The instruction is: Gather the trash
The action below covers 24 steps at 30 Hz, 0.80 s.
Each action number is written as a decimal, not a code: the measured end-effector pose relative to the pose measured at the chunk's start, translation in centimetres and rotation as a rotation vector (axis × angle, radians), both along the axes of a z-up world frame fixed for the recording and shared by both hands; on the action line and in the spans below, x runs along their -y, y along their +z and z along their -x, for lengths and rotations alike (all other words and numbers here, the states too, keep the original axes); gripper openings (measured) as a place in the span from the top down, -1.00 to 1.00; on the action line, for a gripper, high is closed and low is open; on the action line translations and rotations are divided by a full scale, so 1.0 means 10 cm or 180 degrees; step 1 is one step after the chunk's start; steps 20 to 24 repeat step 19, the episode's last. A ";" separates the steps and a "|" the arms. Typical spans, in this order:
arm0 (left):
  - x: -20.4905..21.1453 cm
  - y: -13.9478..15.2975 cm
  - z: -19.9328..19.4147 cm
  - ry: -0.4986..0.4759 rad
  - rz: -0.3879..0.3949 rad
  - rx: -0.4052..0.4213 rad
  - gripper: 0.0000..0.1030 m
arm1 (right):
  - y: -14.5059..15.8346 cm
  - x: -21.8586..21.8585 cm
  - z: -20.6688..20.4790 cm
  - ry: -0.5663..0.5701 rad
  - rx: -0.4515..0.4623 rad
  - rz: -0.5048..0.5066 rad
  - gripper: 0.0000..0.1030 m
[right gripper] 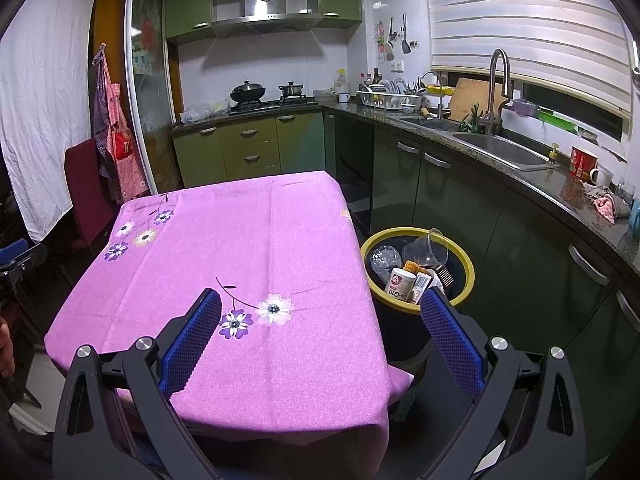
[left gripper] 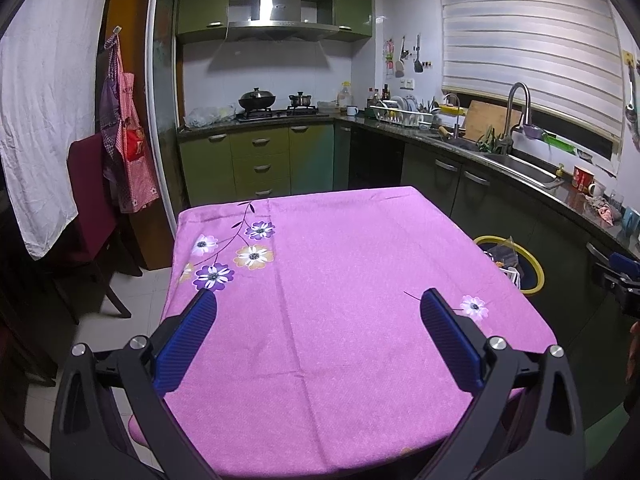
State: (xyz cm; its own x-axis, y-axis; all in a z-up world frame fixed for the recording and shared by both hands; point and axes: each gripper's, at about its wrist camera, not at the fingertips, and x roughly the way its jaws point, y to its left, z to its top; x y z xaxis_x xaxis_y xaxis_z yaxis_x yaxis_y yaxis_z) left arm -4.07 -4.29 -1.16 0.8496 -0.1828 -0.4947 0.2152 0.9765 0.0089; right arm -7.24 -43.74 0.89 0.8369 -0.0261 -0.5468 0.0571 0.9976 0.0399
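Note:
A dark trash bin with a yellow rim [right gripper: 464, 258] stands on the floor right of the table. It holds a clear plastic cup [right gripper: 430, 249], a crushed clear bottle [right gripper: 385, 259], a white jar [right gripper: 400, 283] and small packets. In the left wrist view the bin [left gripper: 536, 268] shows partly behind the table edge. The table's pink flowered cloth [left gripper: 340, 280] [right gripper: 248, 240] bears no loose items. My left gripper [left gripper: 318, 300] is open and empty above the table's near side. My right gripper [right gripper: 320, 300] is open and empty above the table's right front corner, near the bin.
Dark green cabinets and a counter with a sink [right gripper: 504, 152] run along the right. A stove with pots [right gripper: 256, 96] is at the back. A dark red chair [left gripper: 92, 200] stands left of the table. The other gripper shows at each view's edge [left gripper: 620, 276] [right gripper: 20, 256].

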 end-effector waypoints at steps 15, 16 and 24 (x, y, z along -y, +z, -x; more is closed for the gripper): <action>-0.06 -0.04 -0.10 0.0110 0.0023 -0.0074 -0.89 | -0.05 0.00 -0.04 -0.0008 -0.0047 -0.0014 -0.91; -0.07 -0.04 -0.11 0.0103 0.0047 -0.0089 -0.89 | -0.06 0.00 -0.05 -0.0007 -0.0051 -0.0015 -0.91; -0.09 -0.06 -0.16 0.0113 0.0042 -0.0115 -0.89 | -0.08 0.02 -0.09 -0.0005 -0.0066 -0.0028 -0.91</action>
